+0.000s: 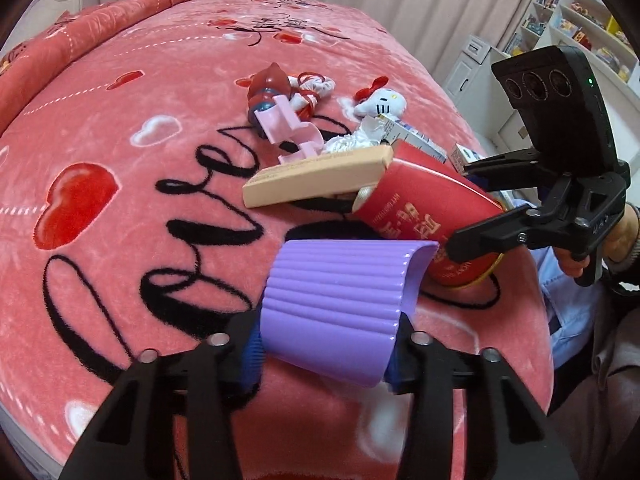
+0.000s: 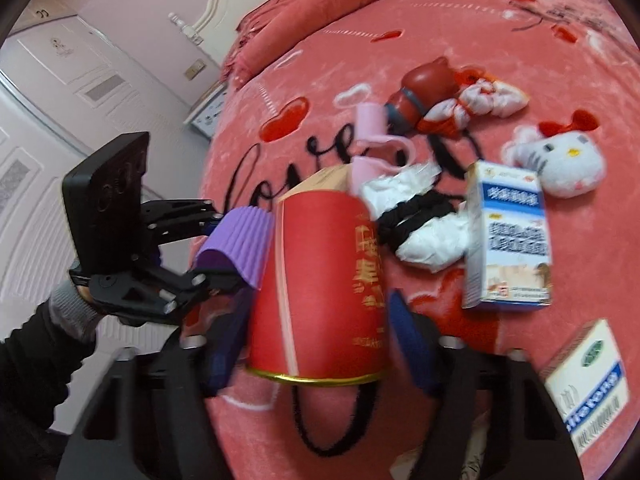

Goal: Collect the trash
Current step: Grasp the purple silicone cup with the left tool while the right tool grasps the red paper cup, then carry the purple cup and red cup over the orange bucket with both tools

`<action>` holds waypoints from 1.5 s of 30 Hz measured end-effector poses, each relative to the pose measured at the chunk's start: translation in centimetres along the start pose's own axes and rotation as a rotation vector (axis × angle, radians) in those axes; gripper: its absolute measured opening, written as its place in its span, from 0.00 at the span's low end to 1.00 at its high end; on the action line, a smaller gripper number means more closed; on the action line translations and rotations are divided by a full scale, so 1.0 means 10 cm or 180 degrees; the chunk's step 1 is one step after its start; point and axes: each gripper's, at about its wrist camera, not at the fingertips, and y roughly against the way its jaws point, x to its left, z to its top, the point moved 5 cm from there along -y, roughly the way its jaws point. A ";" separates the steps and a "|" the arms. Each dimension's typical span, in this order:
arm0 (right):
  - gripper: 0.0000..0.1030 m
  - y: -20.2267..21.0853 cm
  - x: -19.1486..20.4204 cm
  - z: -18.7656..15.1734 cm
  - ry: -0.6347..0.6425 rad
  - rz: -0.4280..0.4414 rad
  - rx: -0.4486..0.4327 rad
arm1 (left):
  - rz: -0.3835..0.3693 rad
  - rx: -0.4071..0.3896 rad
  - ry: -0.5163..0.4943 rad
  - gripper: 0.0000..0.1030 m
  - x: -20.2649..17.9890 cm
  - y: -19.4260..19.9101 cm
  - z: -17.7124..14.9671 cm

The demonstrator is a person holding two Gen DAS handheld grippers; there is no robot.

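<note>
Left gripper (image 1: 324, 354) clamps purple ribbed cup (image 1: 340, 308), right gripper (image 2: 316, 336) brackets red canister (image 2: 320, 280) just beside cup on bed (image 1: 120, 120), contact unclear; keep cup mouth steady for trash.

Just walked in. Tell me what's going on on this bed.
A person is working over a pink blanket with a handheld gripper in each hand. The left gripper is clamped on a ribbed purple cup. The right gripper brackets a red cylindrical can, which lies tipped with a beige box poking out of its mouth. Crumpled tissue, two medicine boxes and a Hello Kitty plush lie beyond.
</note>
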 end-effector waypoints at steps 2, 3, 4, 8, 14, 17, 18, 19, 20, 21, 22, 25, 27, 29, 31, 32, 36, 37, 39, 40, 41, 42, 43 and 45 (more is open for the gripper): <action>0.57 -0.01 0.00 0.00 0.0040 -0.0001 -0.0001 | -0.0007 -0.0003 0.0040 0.45 0.01 0.00 -0.01; 0.55 -0.01 0.00 0.00 0.0050 0.0002 -0.0013 | 0.0012 -0.0012 0.0040 0.45 0.00 0.00 -0.01; 0.50 0.00 0.00 0.00 0.0043 0.0010 -0.0037 | 0.0029 -0.0014 0.0069 0.44 0.01 0.00 -0.01; 0.42 0.10 -0.01 -0.01 0.0031 0.0042 -0.0154 | 0.0006 -0.0054 0.0133 0.44 -0.01 0.09 -0.07; 0.41 0.32 0.10 -0.06 0.0110 0.0062 -0.0287 | 0.0038 -0.0107 0.0154 0.41 -0.19 0.28 -0.11; 0.41 0.48 0.21 -0.13 0.0171 0.0116 -0.0357 | 0.0051 -0.0128 0.0168 0.31 -0.33 0.39 -0.13; 0.41 0.53 0.25 -0.17 0.0191 0.0135 -0.0365 | 0.0068 -0.0132 0.0143 0.28 -0.40 0.43 -0.15; 0.41 0.57 0.27 -0.20 0.0204 0.0136 -0.0372 | 0.0083 -0.0132 0.0137 0.28 -0.43 0.45 -0.17; 0.41 0.62 0.30 -0.24 0.0215 0.0128 -0.0392 | 0.0099 -0.0126 0.0136 0.28 -0.47 0.48 -0.19; 0.41 0.68 0.32 -0.29 0.0218 0.0144 -0.0408 | 0.0128 -0.0126 0.0143 0.28 -0.54 0.50 -0.20; 0.41 0.74 0.35 -0.35 0.0222 0.0177 -0.0410 | 0.0135 -0.0129 0.0151 0.28 -0.57 0.52 -0.21; 0.41 0.88 0.41 -0.51 0.0235 0.0167 -0.0450 | 0.0148 -0.0144 0.0096 0.28 -0.76 0.60 -0.22; 0.41 1.02 0.45 -0.63 0.0243 0.0162 -0.0499 | 0.0157 -0.0154 0.0041 0.28 -0.90 0.66 -0.24; 0.41 1.17 0.45 -0.76 0.0236 0.0168 -0.0547 | 0.0163 -0.0163 0.0004 0.28 -1.04 0.70 -0.22; 0.41 1.32 0.44 -0.89 0.0210 0.0155 -0.0600 | 0.0136 -0.0172 -0.0076 0.28 -1.20 0.71 -0.20; 0.41 1.40 0.43 -0.96 0.0198 0.0150 -0.0620 | 0.0135 -0.0171 -0.0128 0.28 -1.29 0.71 -0.18; 0.41 1.74 0.35 -1.23 0.0109 0.0128 -0.0730 | 0.0099 -0.0170 -0.0280 0.28 -1.58 0.70 -0.10; 0.41 1.82 0.33 -1.29 0.0102 0.0098 -0.0753 | 0.0089 -0.0170 -0.0342 0.28 -1.67 0.70 -0.06; 0.41 2.00 0.27 -1.43 0.0076 0.0028 -0.0816 | 0.0063 -0.0178 -0.0436 0.28 -1.82 0.68 0.01; 0.41 2.07 0.23 -1.49 0.0050 0.0009 -0.0841 | 0.0028 -0.0177 -0.0487 0.28 -1.92 0.66 0.06; 0.41 2.16 0.19 -1.56 0.0017 -0.0020 -0.0876 | -0.0001 -0.0176 -0.0557 0.28 -2.03 0.63 0.11; 0.41 2.24 0.13 -1.63 -0.0016 -0.0054 -0.0909 | -0.0015 -0.0174 -0.0606 0.28 -2.11 0.61 0.13; 0.41 2.31 0.09 -1.68 -0.0045 -0.0077 -0.0936 | -0.0037 -0.0163 -0.0678 0.28 -2.20 0.56 0.18; 0.41 2.47 -0.03 -1.81 -0.0124 -0.0140 -0.1004 | -0.0095 -0.0153 -0.0779 0.28 -2.37 0.48 0.26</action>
